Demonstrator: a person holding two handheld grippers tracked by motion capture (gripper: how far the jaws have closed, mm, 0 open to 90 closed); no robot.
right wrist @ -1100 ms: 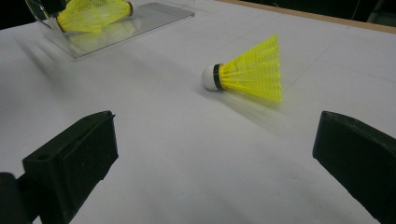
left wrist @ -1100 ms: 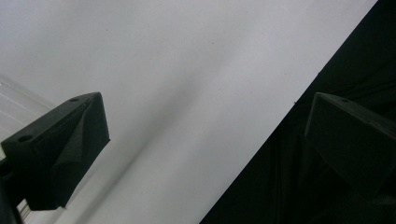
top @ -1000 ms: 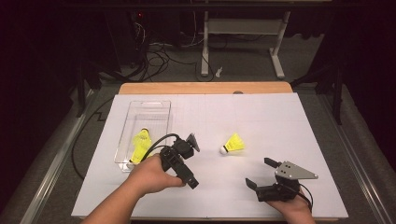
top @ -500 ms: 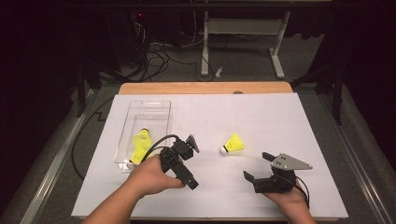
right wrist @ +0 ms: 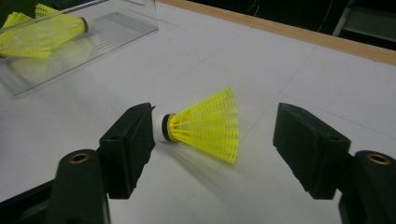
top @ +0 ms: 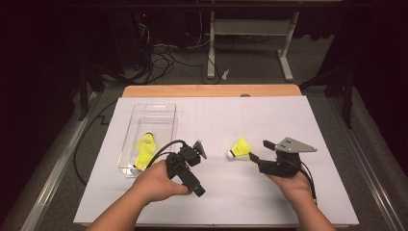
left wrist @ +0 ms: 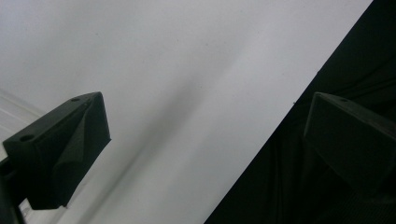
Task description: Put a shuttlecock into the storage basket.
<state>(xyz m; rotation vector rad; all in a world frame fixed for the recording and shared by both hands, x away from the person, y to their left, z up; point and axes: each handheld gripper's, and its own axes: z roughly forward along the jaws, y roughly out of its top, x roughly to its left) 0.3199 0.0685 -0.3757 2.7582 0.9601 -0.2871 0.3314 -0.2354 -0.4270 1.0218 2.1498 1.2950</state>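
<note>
A yellow shuttlecock (top: 239,148) with a white cork lies on its side on the white table, right of centre. My right gripper (top: 259,152) is open just to its right. In the right gripper view the shuttlecock (right wrist: 205,125) lies between the spread jaws of the right gripper (right wrist: 219,140), its cork close to the left jaw; I cannot tell if they touch. My left gripper (top: 188,162) is held tilted beside a clear plastic box (top: 159,113). In its own view the left gripper (left wrist: 205,140) is open, with nothing between the jaws.
The clear box (right wrist: 116,32) holds yellow shuttlecocks (top: 144,150), also seen as shuttlecocks (right wrist: 42,28) at the far left. The table's wooden far edge (top: 211,90) borders a dark floor with cables and a desk frame (top: 250,38).
My right gripper has moved left and forward until its open jaws flank the loose shuttlecock. The left gripper and the shuttlecocks have stayed in place.
</note>
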